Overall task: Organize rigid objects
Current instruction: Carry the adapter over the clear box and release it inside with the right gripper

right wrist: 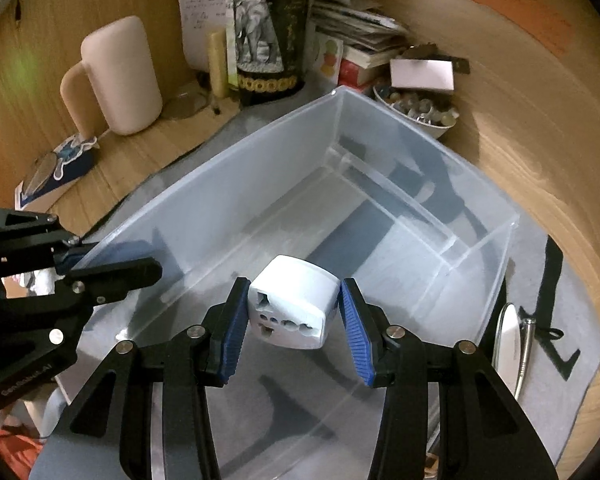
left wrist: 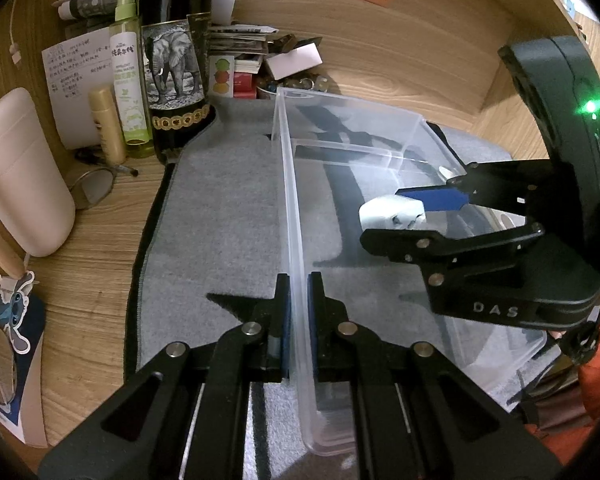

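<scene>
Blue ribbed pads of the right gripper (right wrist: 292,312) clamp a white adapter (right wrist: 290,306) from both sides, so this gripper is grasping it. The adapter is a small cube with socket holes on the face toward the camera. It hangs above the inside of the bin (right wrist: 204,200), over the large compartment, and I judge it does not touch the floor yet. In the left wrist view the same adapter (left wrist: 392,214) shows between the jaws of the right gripper (left wrist: 412,216), above the bin's open top.

The left gripper (left wrist: 298,312) is clenched on the long wall of the bin (left wrist: 290,200); one pad sits outside the wall and one inside. It seems to keep the bin steady on the grey mat (left wrist: 220,220).

The bin is clear plastic and has a divider (right wrist: 400,208) near the far end, which makes a narrow compartment there. Both compartments look empty. On the mat just beside the bin lie a knife (right wrist: 508,340) and a metal rod (right wrist: 526,352).

The step in hand, as I judge, is placing the adapter into the bin. The next move calls for lowering it close to the floor of the big compartment, then opening the jaws so it does not drop hard or roll. The left grip should hold the wall during this.
</scene>
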Demonstrator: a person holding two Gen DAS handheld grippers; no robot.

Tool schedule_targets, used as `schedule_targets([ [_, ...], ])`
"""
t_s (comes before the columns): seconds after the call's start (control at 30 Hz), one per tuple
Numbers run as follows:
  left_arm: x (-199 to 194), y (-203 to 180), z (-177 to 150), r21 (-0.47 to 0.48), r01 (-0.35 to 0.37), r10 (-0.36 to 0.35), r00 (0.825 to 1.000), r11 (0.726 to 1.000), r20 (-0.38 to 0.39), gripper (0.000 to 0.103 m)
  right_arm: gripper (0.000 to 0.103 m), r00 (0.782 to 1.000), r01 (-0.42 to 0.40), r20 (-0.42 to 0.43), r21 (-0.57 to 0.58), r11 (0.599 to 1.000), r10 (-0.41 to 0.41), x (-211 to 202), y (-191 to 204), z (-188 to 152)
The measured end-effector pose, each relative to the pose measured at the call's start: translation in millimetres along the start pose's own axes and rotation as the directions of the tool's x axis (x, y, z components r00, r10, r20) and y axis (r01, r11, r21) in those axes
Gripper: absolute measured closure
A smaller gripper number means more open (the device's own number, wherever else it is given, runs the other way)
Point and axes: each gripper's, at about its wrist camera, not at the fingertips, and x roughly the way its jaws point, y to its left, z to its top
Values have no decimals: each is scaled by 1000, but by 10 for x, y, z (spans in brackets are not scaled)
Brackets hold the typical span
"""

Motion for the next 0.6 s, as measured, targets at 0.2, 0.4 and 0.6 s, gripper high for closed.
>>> schedule_targets([
  [0.2, 0, -3, 10, 5, 1, -1, 1000, 1000, -5, 95, 59, 1000, 24, 11, -12, 1000, -24, -33, 21, 2],
  [0.4, 6, -4, 21, 10, -3, 3, 1000, 1000, -11, 95, 45, 995, 59, 79, 11, 998, -59, -206, -31, -17],
  [0.6, 14, -29, 30, 18, -26, 26, 1000, 1000, -10, 95, 38, 981, 90, 167, 70, 993, -101, -494, -164, -66],
])
